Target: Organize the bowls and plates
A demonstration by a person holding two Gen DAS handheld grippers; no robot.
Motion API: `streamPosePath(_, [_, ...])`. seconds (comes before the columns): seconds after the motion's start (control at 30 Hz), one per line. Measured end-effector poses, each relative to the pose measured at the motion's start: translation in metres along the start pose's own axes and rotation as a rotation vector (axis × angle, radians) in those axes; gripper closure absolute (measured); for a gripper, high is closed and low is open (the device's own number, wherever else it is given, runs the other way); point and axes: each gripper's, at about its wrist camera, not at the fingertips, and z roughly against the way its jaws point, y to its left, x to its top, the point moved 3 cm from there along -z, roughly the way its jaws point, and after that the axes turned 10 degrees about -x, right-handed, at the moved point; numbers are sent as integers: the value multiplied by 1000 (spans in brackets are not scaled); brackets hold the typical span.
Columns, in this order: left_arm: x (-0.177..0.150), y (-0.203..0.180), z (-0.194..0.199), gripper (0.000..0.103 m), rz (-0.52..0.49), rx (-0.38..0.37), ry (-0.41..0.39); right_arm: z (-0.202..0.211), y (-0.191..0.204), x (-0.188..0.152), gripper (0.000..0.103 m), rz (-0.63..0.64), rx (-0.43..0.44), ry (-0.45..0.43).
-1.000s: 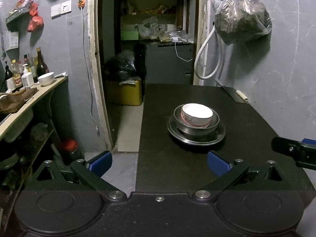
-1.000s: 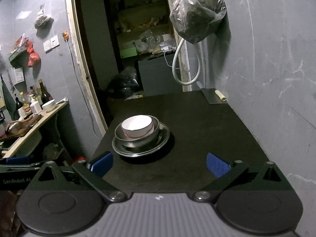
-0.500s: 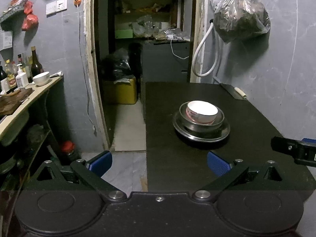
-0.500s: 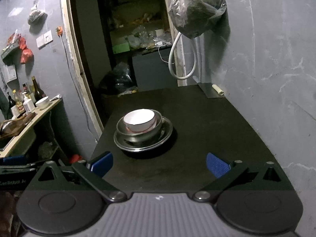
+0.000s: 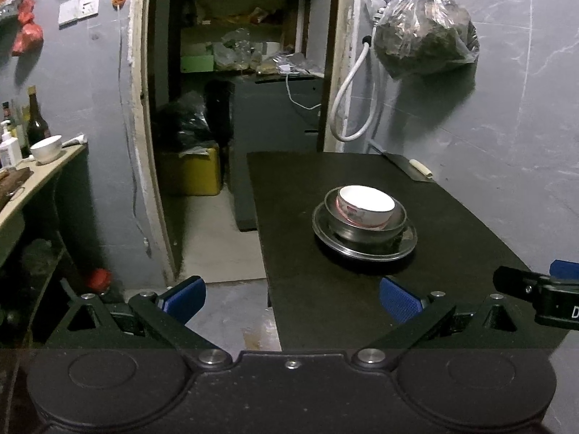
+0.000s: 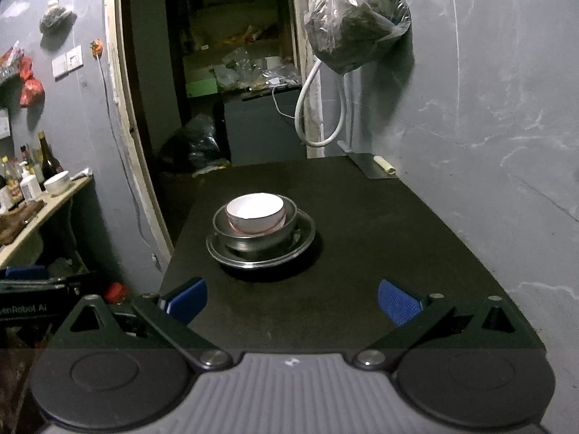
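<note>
A white bowl (image 5: 366, 205) sits inside a steel bowl (image 5: 396, 218), which stands on a steel plate (image 5: 407, 244) on the black table (image 5: 325, 282). The same stack shows in the right wrist view: white bowl (image 6: 255, 211), steel bowl (image 6: 253, 237), steel plate (image 6: 305, 240). My left gripper (image 5: 292, 298) is open and empty, held back near the table's front left edge. My right gripper (image 6: 292, 300) is open and empty over the table's front, short of the stack. It also shows at the right edge of the left wrist view (image 5: 535, 289).
A cleaver (image 5: 409, 166) lies at the table's far right by the grey wall. A plastic bag (image 5: 425, 41) hangs above it. A side counter (image 5: 32, 181) at left holds bottles and a white bowl (image 5: 45, 148). A doorway (image 5: 235, 108) opens behind.
Both grippers have drawn back from the stack and shifted a little left. The bowls and plate have not moved. Both stay open.
</note>
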Motion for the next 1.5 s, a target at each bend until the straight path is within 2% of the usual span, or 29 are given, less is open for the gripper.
streamPosePath(0.43, [-11,7,-6,1,-10,-59,59,8,4,-13,0,-14,-64,51])
streamPosePath(1.03, [-28,12,1,1,5,-75,86,22,0,-36,0,-40,-114,91])
streamPosePath(1.5, [-46,11,14,1,16,-80,84,33,2,-46,0,-27,-121,54])
